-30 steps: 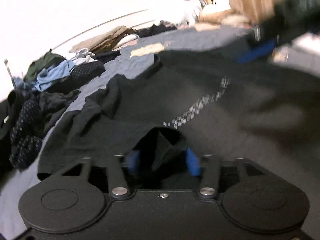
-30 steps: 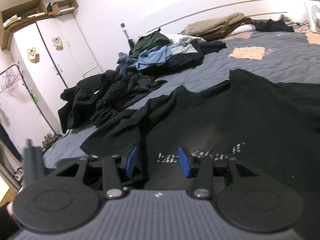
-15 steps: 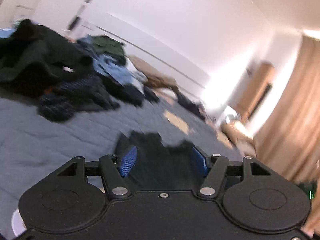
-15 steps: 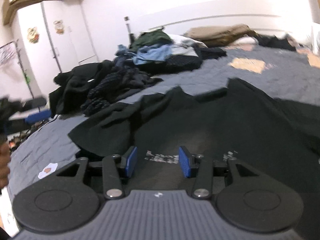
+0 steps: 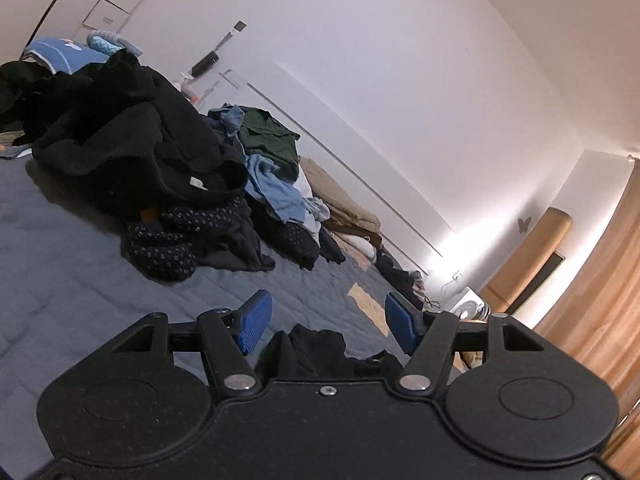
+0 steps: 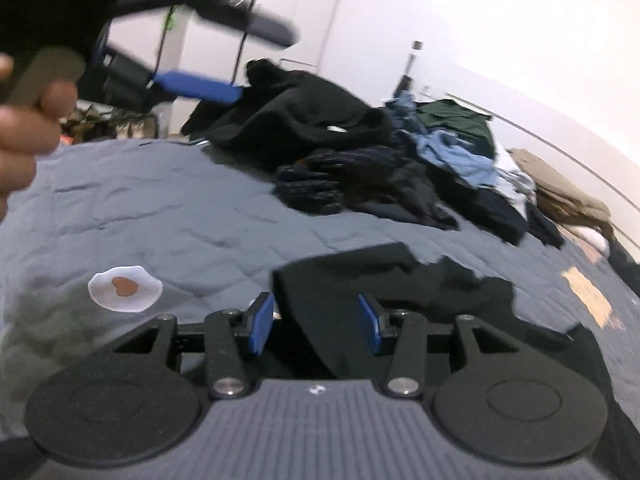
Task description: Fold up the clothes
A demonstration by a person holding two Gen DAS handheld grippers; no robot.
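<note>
Lying flat on grey quilted bedspread, black cotton T-shirt ran under right gripper; blue pads spread, cloth between but not pinched. Left gripper spread wide, raised, black fabric bunched below and behind its pads. R view alone showed person's hand w/ left tool; L view showed fan, curtain.
</note>
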